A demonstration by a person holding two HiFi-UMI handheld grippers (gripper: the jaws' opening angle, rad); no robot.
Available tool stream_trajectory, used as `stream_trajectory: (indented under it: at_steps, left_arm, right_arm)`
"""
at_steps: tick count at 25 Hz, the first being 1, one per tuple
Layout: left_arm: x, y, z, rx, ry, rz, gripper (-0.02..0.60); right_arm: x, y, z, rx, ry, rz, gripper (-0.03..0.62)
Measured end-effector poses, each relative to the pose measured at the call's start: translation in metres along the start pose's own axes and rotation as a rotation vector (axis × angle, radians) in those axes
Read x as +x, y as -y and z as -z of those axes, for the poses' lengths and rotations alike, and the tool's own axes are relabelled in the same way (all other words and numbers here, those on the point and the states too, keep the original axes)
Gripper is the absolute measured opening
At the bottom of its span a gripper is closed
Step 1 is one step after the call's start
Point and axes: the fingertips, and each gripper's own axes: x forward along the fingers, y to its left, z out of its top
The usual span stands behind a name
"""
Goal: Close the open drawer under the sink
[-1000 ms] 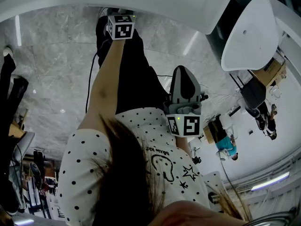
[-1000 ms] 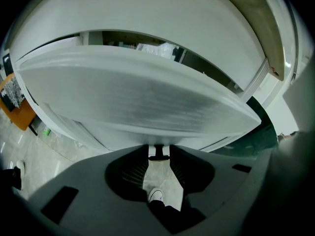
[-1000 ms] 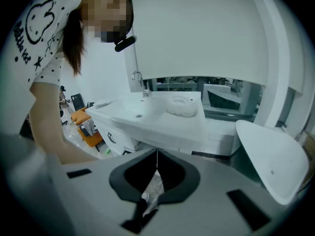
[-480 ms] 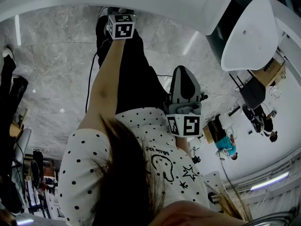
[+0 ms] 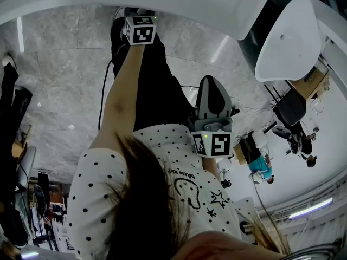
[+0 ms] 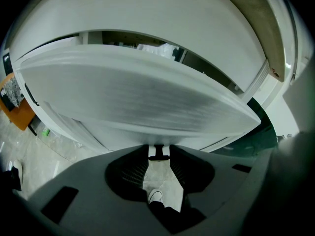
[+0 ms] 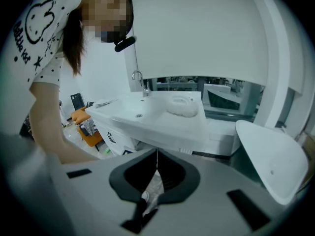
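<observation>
In the head view the left arm stretches out straight toward the upper left of the frame, and the left gripper reaches under a white rim at the top edge. The right gripper is held back near the person's chest at the centre of the frame, pointing upward in the picture.

In the left gripper view the white drawer fills the middle of the frame. That gripper's fingers stand slightly apart, with their tips right at the drawer's lower edge. A small dark piece shows between the tips; I cannot tell what it is.

In the right gripper view the fingers are pressed together with nothing between them. Beyond them, at the centre of the frame, stands the sink, well apart from this gripper.
</observation>
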Motion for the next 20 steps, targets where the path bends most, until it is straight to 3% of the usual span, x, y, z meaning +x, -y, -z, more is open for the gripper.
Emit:
stream_trajectory:
  at_steps: [20]
  left_arm:
    - [0.005, -0.001, -0.014, 0.0, 0.017, 0.004, 0.137]
  right_arm:
    - [-0.001, 0.001, 0.0, 0.0, 0.003, 0.005, 0.015]
